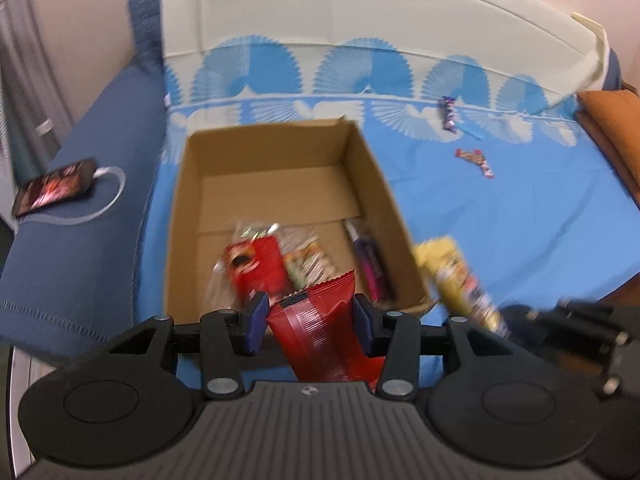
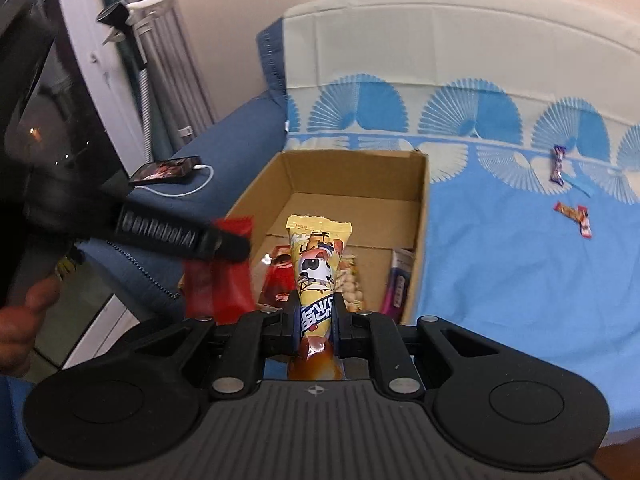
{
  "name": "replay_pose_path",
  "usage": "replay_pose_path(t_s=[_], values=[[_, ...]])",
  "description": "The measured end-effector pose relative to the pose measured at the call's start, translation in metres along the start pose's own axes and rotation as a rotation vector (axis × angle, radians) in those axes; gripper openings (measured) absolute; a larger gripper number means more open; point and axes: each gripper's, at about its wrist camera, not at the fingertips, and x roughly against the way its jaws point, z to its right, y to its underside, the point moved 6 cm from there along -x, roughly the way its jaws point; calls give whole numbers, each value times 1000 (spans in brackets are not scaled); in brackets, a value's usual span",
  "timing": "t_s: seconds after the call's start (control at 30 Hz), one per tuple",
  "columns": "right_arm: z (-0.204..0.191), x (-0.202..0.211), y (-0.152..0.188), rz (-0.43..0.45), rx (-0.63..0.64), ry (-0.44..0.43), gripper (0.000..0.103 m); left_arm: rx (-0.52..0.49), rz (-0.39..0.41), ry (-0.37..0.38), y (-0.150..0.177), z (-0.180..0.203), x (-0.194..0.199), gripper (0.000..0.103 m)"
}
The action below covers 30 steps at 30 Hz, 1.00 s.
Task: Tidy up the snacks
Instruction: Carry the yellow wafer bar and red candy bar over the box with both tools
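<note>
My left gripper is shut on a red snack packet, held just over the near edge of an open cardboard box. My right gripper is shut on a yellow cartoon-printed packet, upright in front of the same box. In the left wrist view that yellow packet hangs just right of the box. In the right wrist view the red packet is at the left. In the box lie a red packet, a nut packet and a purple bar.
The box stands on a blue fan-patterned cloth over a sofa. Two loose candies lie on it to the right, a purple one and a red one. A phone on a cable lies on the blue sofa arm. An orange cushion is at far right.
</note>
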Motion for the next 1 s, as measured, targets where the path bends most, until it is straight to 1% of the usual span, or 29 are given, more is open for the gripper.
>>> replay_pose_path(t_s=[0.13, 0.4, 1.0], values=[[-8, 2, -2, 1, 21, 18, 15, 23, -11, 15, 13, -13, 3, 50], [-20, 4, 2, -15, 60, 53, 15, 35, 17, 47, 15, -17, 8, 50], [-19, -4, 3, -35, 60, 65, 15, 63, 17, 45, 10, -20, 2, 50]])
